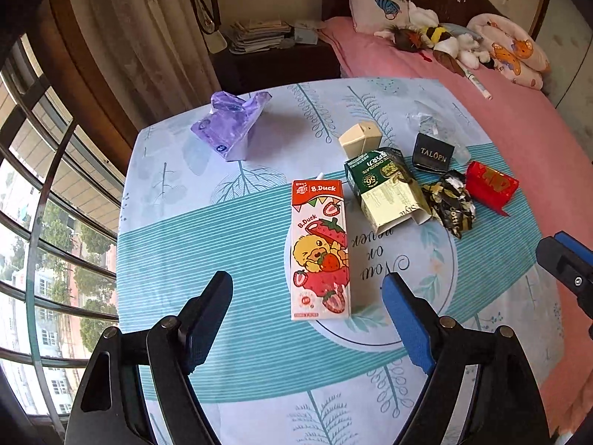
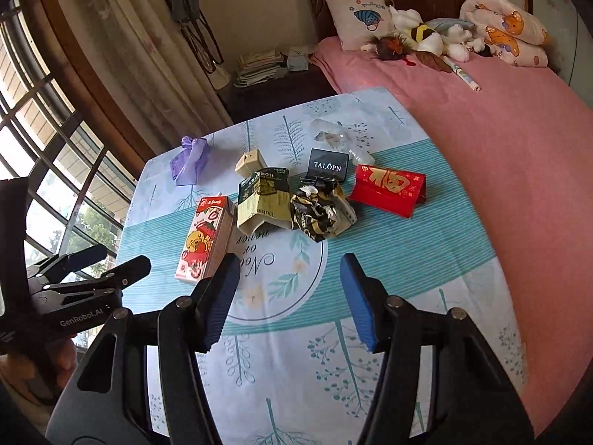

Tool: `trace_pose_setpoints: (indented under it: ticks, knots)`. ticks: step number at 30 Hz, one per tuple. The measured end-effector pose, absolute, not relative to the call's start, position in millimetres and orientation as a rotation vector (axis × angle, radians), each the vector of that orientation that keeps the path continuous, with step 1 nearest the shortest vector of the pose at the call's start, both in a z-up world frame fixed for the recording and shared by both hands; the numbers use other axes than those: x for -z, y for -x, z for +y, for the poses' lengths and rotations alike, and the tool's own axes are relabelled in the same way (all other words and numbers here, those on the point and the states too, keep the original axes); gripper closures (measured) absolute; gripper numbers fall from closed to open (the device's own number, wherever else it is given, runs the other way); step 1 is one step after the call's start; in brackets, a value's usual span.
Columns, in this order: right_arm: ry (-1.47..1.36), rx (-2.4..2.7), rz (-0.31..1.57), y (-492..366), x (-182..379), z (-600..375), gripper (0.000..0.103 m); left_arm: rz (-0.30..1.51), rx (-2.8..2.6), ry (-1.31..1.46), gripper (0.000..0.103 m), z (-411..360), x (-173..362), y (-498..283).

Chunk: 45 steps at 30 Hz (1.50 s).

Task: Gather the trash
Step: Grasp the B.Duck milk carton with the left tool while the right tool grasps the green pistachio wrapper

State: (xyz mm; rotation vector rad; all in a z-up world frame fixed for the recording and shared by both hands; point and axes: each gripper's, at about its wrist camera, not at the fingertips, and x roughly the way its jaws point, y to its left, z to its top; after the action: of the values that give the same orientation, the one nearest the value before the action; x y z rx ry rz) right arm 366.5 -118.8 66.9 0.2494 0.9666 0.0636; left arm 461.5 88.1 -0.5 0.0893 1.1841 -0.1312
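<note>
A purple plastic bag (image 1: 229, 126) is lying at the far left of the table (image 1: 178, 230), well apart from the other trash. The left gripper (image 1: 307, 289) is hovering with its jaws spread and nothing between them, just beside a strawberry drink carton (image 1: 320, 252) that is lying flat. Behind the carton, a small beige box (image 1: 361, 139) is standing, and a torn green chocolate box (image 1: 385, 185) is touching a crumpled foil wrapper (image 1: 450, 202). A black box (image 1: 433, 154) is sitting behind them, with clear plastic (image 1: 426, 120) beyond it. A red packet (image 1: 491, 183) is lying farthest right. The right gripper (image 2: 291, 278) is hanging over the cloth with its jaws apart, gripping nothing.
</note>
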Motion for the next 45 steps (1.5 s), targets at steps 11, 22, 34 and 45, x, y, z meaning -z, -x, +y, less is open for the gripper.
trace_pose_setpoints:
  ticks: [11,22,34,45]
  knots:
    - [-0.278,-0.070,1.047,-457.1,0.0,-95.4,0.049,1.360,0.127,-0.085,0.024,76.2,99.5,-523.0]
    - [-0.302,-0.104,1.100,-498.1,33.0,-74.9,0.049,1.339,0.138,-0.024,0.052,98.4,119.5,-531.7]
    - [-0.257,-0.097,1.206,-537.4,82.7,-50.9,0.041,1.348,0.094,0.065,0.052,127.8,125.7,-538.6]
    - [-0.273,-0.098,1.202,-538.8,93.6,-42.6,0.036,1.317,0.110,0.066,0.052,131.6,93.9,-514.1]
